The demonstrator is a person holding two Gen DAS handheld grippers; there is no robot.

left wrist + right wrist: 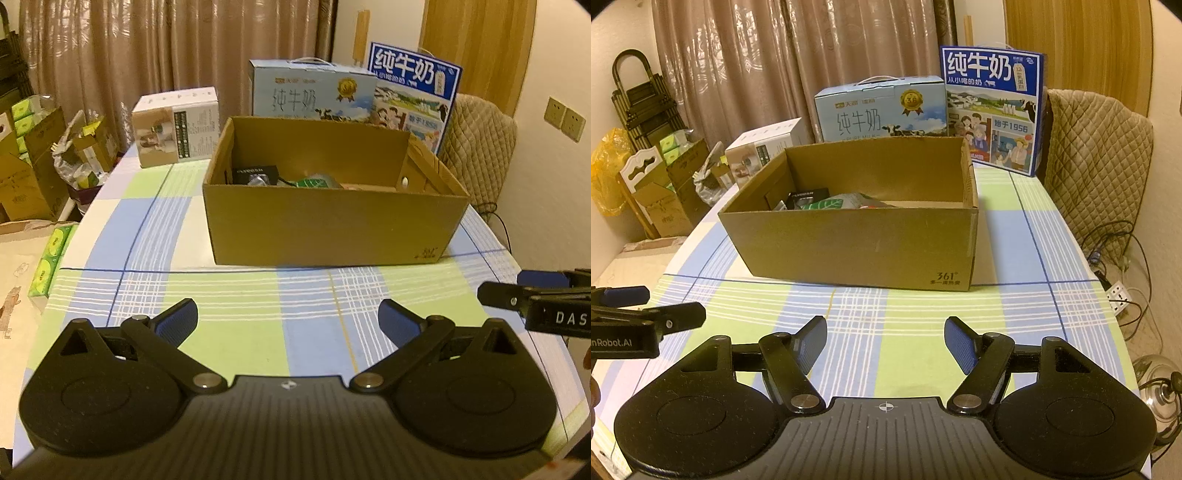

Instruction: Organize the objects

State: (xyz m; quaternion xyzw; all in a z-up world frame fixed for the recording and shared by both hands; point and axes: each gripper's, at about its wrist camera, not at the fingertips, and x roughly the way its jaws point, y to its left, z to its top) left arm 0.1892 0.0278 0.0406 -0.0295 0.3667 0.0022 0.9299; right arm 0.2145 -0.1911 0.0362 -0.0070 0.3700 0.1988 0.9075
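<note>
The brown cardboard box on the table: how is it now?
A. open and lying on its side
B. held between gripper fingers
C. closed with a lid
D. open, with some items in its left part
D: the cardboard box stands open-topped, with a black item and a green packet inside.

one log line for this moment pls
left gripper: open, empty | right gripper: open, empty | cardboard box: on checked tablecloth, items inside | both grippers short of box
</note>
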